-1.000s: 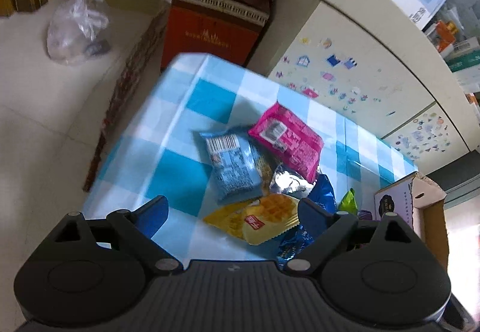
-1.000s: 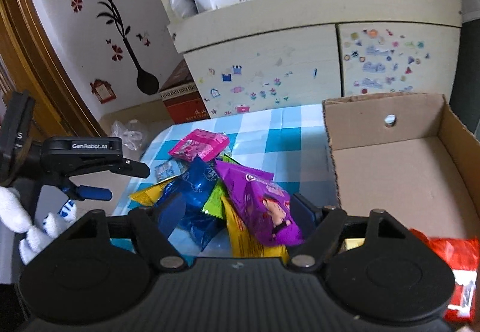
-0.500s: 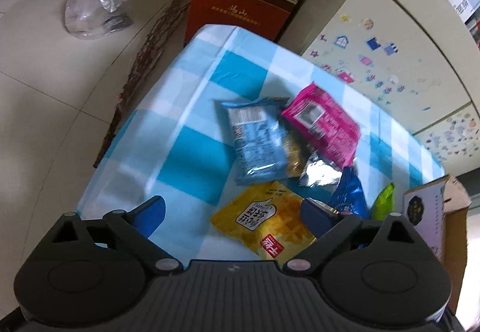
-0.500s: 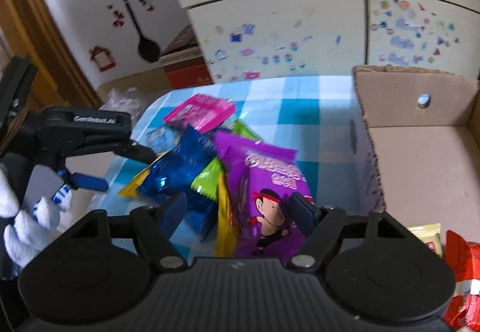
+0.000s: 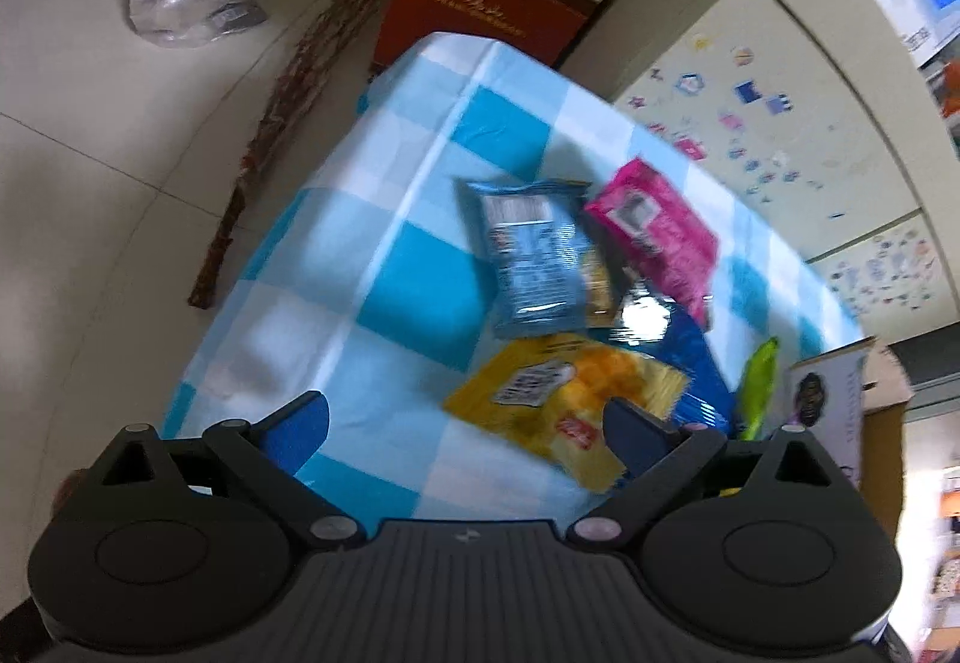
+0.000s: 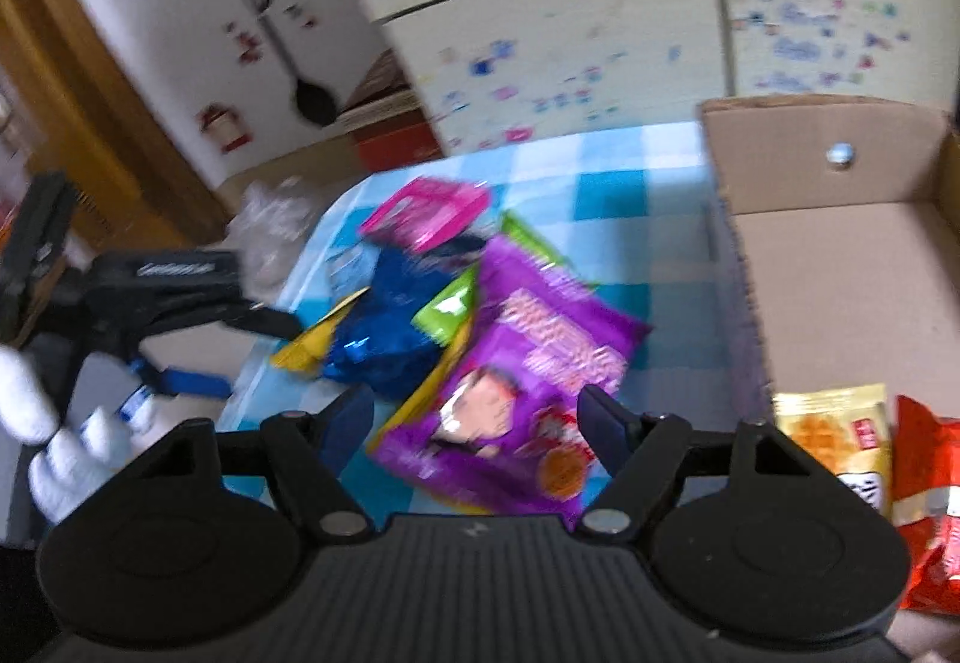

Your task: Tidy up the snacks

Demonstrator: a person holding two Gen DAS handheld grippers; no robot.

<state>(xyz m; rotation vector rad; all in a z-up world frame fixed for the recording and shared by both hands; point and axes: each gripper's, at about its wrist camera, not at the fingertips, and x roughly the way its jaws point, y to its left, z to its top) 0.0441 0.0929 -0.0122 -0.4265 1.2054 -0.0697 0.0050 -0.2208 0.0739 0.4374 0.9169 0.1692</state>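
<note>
My left hand-held gripper [image 5: 465,426] hangs over the near part of the checked tabletop [image 5: 390,267] with its jaws spread wide, having just opened a little further, and nothing between them but cloth and the corner of the yellow packet [image 5: 561,399]. My right hand-held gripper [image 6: 474,423] stands about half open over the purple packet [image 6: 522,393], whose lower part lies between the fingers; I cannot tell whether the pads touch it, so I take it as not gripped.

The snacks lie heaped in the middle of the tabletop, just beside the cardboard box [image 6: 840,267]. I judge these pouches light, soft and puffed with air, with slick foil that slides and crackles; contents may crush. The flat sealed edge is the place to pinch, not the belly.

The left view alone shows the light blue packet [image 5: 531,261] and the pink packet [image 5: 654,237] lying flat and clear, with the dark blue packet [image 5: 690,357] partly under others. The right view alone shows the box's inside, with a gold packet [image 6: 834,429] and a red packet [image 6: 930,483] at its near end.
</note>
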